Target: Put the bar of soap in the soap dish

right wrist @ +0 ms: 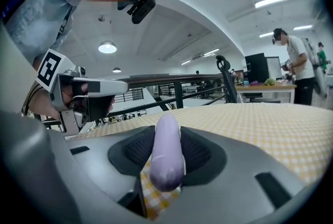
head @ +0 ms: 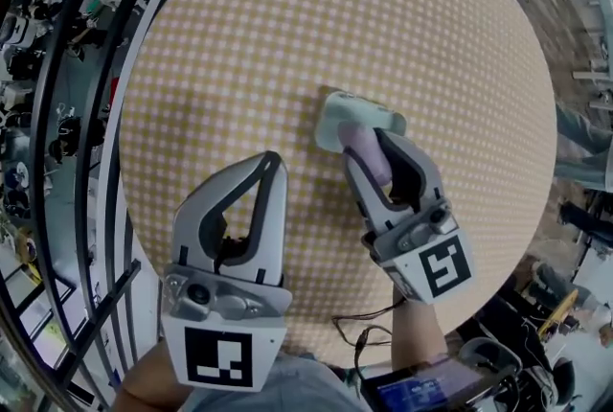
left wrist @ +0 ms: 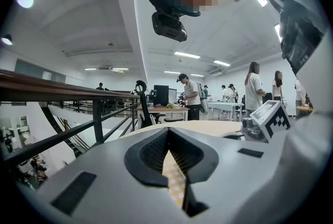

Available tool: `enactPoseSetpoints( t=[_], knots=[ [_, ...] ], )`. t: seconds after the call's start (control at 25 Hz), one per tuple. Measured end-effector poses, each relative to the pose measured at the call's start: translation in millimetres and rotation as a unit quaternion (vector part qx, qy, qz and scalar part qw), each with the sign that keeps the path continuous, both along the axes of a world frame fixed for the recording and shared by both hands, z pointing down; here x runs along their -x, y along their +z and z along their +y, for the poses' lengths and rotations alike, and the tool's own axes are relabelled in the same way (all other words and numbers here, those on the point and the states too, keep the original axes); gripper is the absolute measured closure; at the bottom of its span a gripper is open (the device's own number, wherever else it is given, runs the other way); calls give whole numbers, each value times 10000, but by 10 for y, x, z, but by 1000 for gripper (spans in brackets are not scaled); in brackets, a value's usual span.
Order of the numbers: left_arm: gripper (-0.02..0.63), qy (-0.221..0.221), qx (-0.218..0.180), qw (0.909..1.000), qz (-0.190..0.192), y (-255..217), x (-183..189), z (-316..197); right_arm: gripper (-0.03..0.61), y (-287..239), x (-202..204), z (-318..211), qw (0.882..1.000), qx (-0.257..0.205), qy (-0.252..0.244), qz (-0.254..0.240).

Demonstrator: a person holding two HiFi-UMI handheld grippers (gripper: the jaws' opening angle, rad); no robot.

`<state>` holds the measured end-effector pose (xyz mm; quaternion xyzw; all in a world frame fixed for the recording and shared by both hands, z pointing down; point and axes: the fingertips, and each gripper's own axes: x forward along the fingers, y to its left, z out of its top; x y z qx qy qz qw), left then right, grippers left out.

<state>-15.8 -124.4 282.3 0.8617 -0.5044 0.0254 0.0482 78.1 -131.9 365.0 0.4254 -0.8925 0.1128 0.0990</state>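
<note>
A lilac bar of soap (head: 368, 155) is clamped between the jaws of my right gripper (head: 370, 144), which is shut on it. The bar's far end hangs over a pale green soap dish (head: 335, 119) on the yellow checked tablecloth (head: 316, 27). In the right gripper view the soap (right wrist: 167, 155) stands on edge between the pads and hides the dish. My left gripper (head: 273, 159) sits low over the cloth to the left, its jaws closed tip to tip with nothing in them. Its own view shows only a sliver of cloth (left wrist: 174, 176) between the pads.
The round table's rim (head: 144, 238) curves close to my left gripper, and a black stair railing (head: 72, 113) runs beyond it. A black cable (head: 366, 331) lies on the near edge by the right arm. People and desks (left wrist: 171, 108) stand far off.
</note>
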Motion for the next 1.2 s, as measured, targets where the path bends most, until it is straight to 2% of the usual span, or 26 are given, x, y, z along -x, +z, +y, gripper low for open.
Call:
enactPoseSetpoints(
  t=[0.28,0.48,0.88,1.2],
  knots=[
    [604,-28,41,10000,17,72,11,-51,417,151,19,2,9994,246,-261,-10],
    [604,-37,74,9999,57,81,8,-125,417,193,126,-41,9969,312,-489,531],
    [604,-16,80,10000,51,114,-31,-120,417,293,135,-55,9932,309,-396,1049],
    [604,-24,96,9999,56,198,-2,-124,411,370,133,-82,9941,328,-264,1001]
  ],
)
